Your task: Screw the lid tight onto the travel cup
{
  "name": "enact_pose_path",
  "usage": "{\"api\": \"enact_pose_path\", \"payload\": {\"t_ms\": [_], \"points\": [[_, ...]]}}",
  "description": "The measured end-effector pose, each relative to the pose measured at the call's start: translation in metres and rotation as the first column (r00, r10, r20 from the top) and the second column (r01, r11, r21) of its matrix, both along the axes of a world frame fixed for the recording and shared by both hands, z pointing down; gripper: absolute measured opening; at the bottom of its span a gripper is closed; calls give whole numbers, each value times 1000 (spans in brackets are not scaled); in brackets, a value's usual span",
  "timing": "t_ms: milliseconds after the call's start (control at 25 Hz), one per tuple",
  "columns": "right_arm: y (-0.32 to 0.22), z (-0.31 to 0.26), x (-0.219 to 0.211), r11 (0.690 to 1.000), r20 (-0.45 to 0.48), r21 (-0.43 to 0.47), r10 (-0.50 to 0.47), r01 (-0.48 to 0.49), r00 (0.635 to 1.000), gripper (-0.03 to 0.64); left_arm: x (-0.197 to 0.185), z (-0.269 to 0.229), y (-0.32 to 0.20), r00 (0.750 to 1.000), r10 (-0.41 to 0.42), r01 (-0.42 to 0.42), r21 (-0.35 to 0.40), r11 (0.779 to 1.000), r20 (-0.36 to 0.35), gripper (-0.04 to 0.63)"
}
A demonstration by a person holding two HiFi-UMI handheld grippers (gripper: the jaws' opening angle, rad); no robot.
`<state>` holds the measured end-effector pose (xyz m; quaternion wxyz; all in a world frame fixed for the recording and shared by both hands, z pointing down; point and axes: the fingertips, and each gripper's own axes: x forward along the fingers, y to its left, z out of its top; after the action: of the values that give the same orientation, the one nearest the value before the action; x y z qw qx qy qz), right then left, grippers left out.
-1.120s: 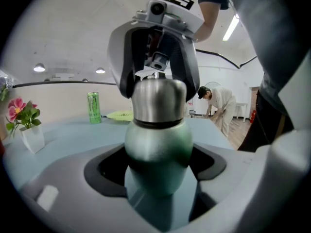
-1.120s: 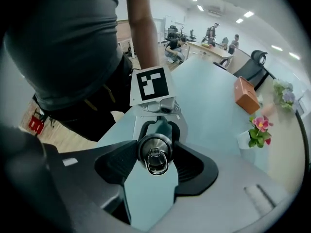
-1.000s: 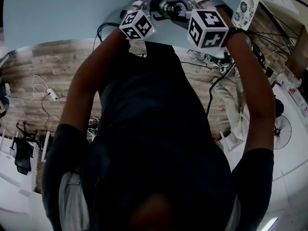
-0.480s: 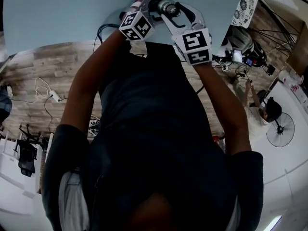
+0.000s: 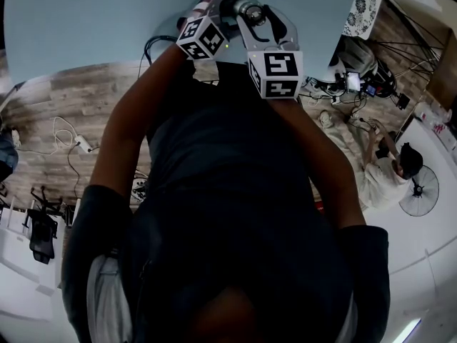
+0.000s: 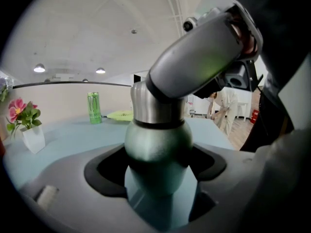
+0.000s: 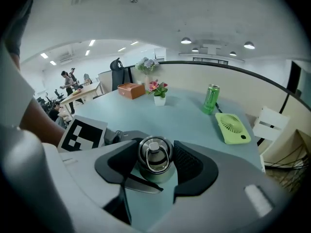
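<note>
The travel cup (image 6: 158,140) has a matte green body and a steel band under its lid. It stands near the pale blue table's (image 5: 107,20) front edge. My left gripper (image 6: 158,165) is shut on the green body from the side. From above, my right gripper (image 7: 154,166) is shut on the steel lid (image 7: 154,158), whose ring handle lies flat on top. In the head view both grippers meet at the cup (image 5: 246,9), left gripper (image 5: 227,7) and right gripper (image 5: 251,16) almost touching.
A green can (image 7: 211,99), a lime-green small fan (image 7: 233,127), a white vase of pink flowers (image 7: 159,93) and a brown box (image 7: 131,90) stand farther back on the table. People work at desks beyond. Cables lie on the wooden floor (image 5: 64,134).
My right gripper has turned about the lid: its marker cube swung from the far right round toward my body. The left gripper and cup stayed put.
</note>
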<state>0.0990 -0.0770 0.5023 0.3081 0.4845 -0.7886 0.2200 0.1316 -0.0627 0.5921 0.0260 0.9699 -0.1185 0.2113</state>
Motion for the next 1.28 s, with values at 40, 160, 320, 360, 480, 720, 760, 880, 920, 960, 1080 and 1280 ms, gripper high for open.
{"api": "enact_pose_path", "payload": {"t_ms": [40, 160, 320, 360, 480, 720, 760, 880, 920, 960, 1080, 1280], "points": [[0, 0, 0, 1000, -1, 1, 1, -1, 1000, 233, 0, 0, 0, 1000, 0, 0, 0, 1000, 0, 417], [0, 1, 1, 1000, -3, -3, -3, 3, 1000, 234, 1, 1, 0, 1000, 1, -1, -2, 1000, -1, 416], [0, 1, 0, 1000, -7, -6, -9, 9, 1000, 235, 1, 0, 0, 1000, 1, -1, -2, 1000, -2, 417], [0, 0, 0, 1000, -9, -8, -10, 10, 1000, 235, 1, 0, 0, 1000, 1, -1, -2, 1000, -2, 417], [1, 1, -1, 998, -5, -33, -55, 55, 998, 235, 1, -1, 0, 1000, 0, 0, -3, 1000, -2, 416], [7, -19, -26, 833, -3, -74, -550, 549, 835, 252, 0, -1, 0, 1000, 3, -3, -5, 1000, -2, 416], [14, -20, -29, 745, -20, -93, -665, 661, 747, 252, 0, 0, 0, 1000, 3, -3, -5, 1000, -2, 417], [33, -15, -23, 401, -147, -202, -914, 893, 378, 252, 1, -1, 0, 1000, 4, -4, -4, 1000, -2, 416], [35, -12, -17, 284, -203, -255, -950, 924, 236, 252, 1, -1, 0, 1000, 3, -4, -3, 1000, -2, 417], [36, -8, -11, 176, -252, -312, -963, 934, 98, 252, 2, -1, 0, 1000, 3, -3, -3, 1000, -2, 416], [35, 6, 0, -29, -315, -431, -932, 902, -181, 254, 2, -1, -1, 1000, 3, -3, -3, 1000, -1, 417], [34, 19, -4, -82, -328, -446, -912, 891, -248, 253, 3, -1, 0, 1000, 3, -3, -5, 1000, -3, 417]]}}
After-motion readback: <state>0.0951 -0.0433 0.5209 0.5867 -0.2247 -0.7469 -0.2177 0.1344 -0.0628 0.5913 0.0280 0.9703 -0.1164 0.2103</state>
